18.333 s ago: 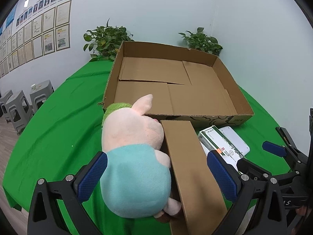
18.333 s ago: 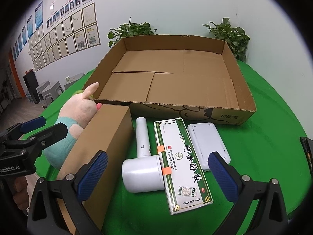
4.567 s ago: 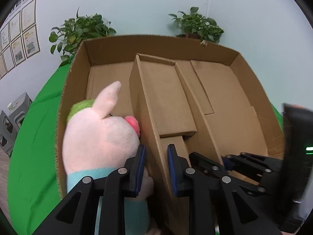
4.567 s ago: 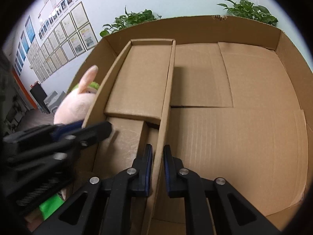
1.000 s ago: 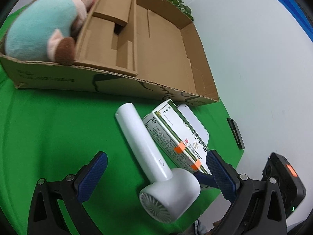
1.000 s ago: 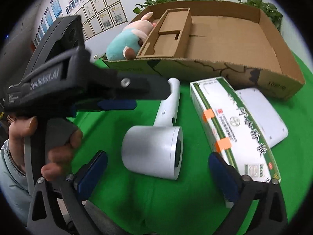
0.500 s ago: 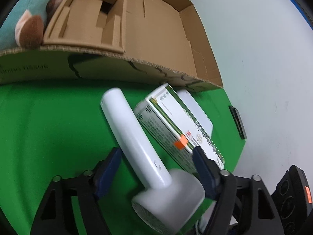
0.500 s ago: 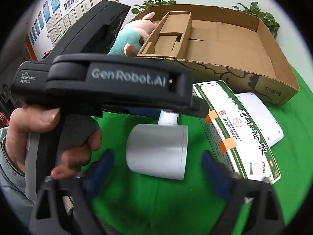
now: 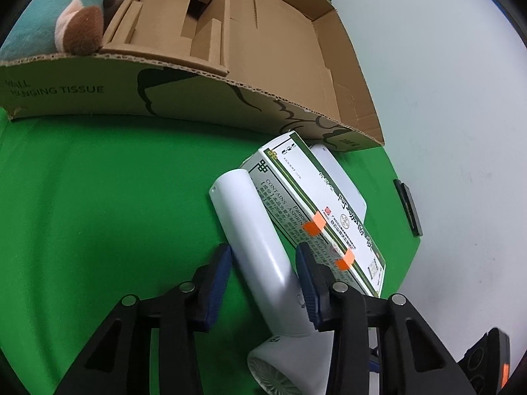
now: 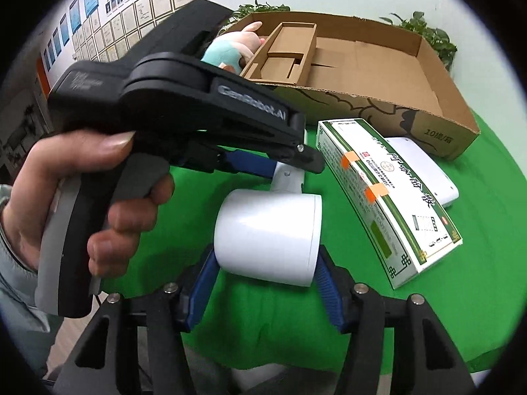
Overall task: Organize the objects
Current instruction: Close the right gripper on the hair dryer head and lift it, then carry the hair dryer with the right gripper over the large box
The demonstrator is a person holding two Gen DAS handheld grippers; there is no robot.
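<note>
A white hair dryer (image 9: 250, 223) lies on the green table. My left gripper (image 9: 263, 250) straddles its handle; the jaws are closing and both blue pads touch the handle's sides. My right gripper (image 10: 266, 260) straddles the round barrel (image 10: 266, 230); its jaws are closing too, with the pads against the barrel. In the right wrist view a hand (image 10: 82, 181) holds the left gripper, whose blue fingers (image 10: 250, 162) reach over the handle. A green-and-white medicine box (image 9: 329, 217) (image 10: 395, 197) lies against the dryer, partly on a flat white case (image 10: 425, 164).
The low cardboard tray (image 9: 197, 98) (image 10: 378, 102) stands just beyond, holding a plush toy (image 9: 49, 10) and a brown inner box (image 10: 286, 52) at its left end. A black device (image 9: 408, 207) lies at the table's right edge. The white wall is close behind.
Both pairs of jaws have come in from wide open onto the hair dryer: the left onto the handle, the right onto the barrel. The right gripper has moved closer to the dryer.
</note>
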